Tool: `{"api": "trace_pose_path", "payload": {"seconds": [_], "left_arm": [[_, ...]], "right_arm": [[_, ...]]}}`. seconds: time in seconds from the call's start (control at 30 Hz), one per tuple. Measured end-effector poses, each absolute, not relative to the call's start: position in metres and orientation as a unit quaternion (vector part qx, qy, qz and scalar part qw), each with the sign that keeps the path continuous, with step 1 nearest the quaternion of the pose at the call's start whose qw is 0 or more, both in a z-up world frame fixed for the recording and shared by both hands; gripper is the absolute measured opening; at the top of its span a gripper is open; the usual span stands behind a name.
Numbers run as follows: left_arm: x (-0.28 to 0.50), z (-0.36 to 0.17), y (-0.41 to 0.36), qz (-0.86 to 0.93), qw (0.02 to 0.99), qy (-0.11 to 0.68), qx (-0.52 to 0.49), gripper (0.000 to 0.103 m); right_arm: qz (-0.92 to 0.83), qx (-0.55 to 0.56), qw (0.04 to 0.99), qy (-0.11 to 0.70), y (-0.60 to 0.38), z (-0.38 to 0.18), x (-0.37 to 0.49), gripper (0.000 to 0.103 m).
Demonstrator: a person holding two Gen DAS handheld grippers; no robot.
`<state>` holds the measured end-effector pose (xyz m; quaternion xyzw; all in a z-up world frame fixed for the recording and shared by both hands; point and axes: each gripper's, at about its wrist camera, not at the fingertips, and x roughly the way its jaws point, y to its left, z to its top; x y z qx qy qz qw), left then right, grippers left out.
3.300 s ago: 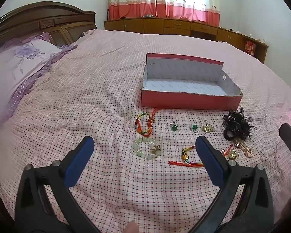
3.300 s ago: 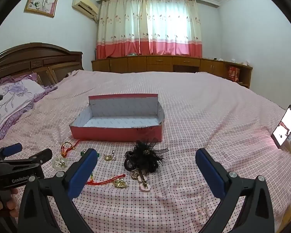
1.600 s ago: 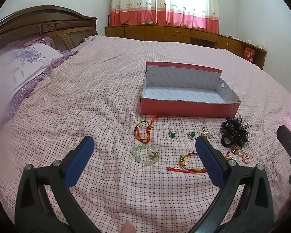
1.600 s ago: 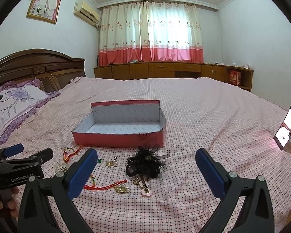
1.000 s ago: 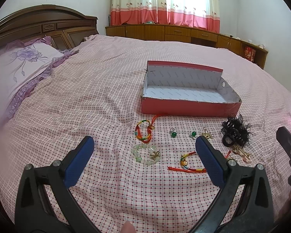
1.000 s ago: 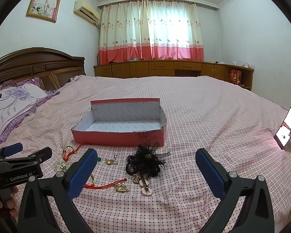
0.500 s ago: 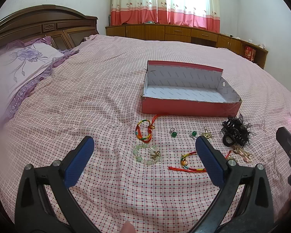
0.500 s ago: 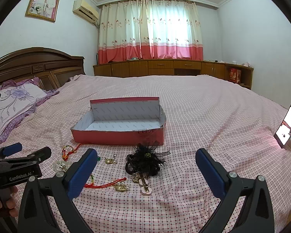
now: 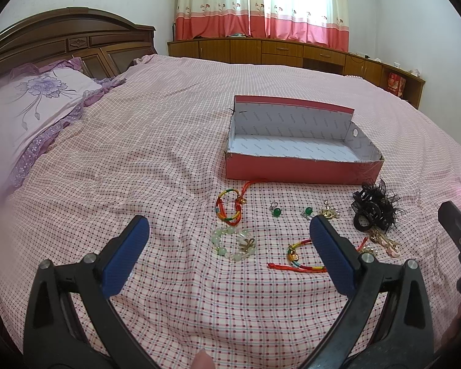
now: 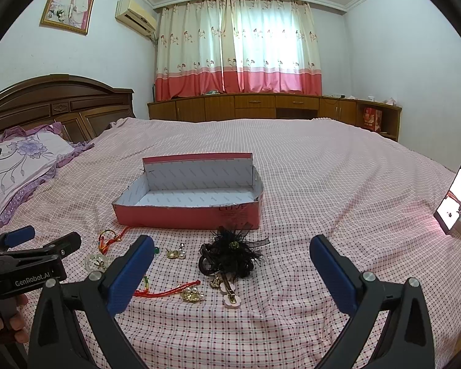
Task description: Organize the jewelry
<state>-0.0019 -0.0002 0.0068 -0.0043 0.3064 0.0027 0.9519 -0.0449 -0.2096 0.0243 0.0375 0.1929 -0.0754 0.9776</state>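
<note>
An open red box (image 9: 302, 170) with a white inside lies on the checked bedspread; it also shows in the right wrist view (image 10: 187, 215). In front of it lie a multicoloured cord bracelet (image 9: 229, 207), a pale green bead bracelet (image 9: 233, 244), two green-stone pieces (image 9: 276, 212), a second cord bracelet (image 9: 298, 256), gold pearl pieces (image 10: 192, 294) and a black feathered hair clip (image 9: 373, 210) (image 10: 230, 256). My left gripper (image 9: 229, 247) is open and empty above the bead bracelet. My right gripper (image 10: 232, 264) is open and empty near the hair clip.
A purple floral pillow (image 9: 30, 98) and wooden headboard (image 9: 76, 40) are at the left. A phone (image 10: 456, 198) stands lit at the bed's right edge. Wooden cabinets (image 10: 273, 106) run under the curtained window.
Both grippers have shifted only slightly over the last seconds, staying open; the jewelry and box have not moved.
</note>
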Motion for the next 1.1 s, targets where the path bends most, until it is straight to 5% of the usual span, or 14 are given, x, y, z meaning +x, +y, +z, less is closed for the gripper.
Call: {"api": "trace_pose_path", "payload": {"seconds": [1.1], "left_arm": [[0.053,-0.012,0.009,0.006,0.94,0.34,0.023,0.096]], "right_arm": [[-0.083,0.038,0.968,0.235,-0.247,0.015,0.0,0.103]]}}
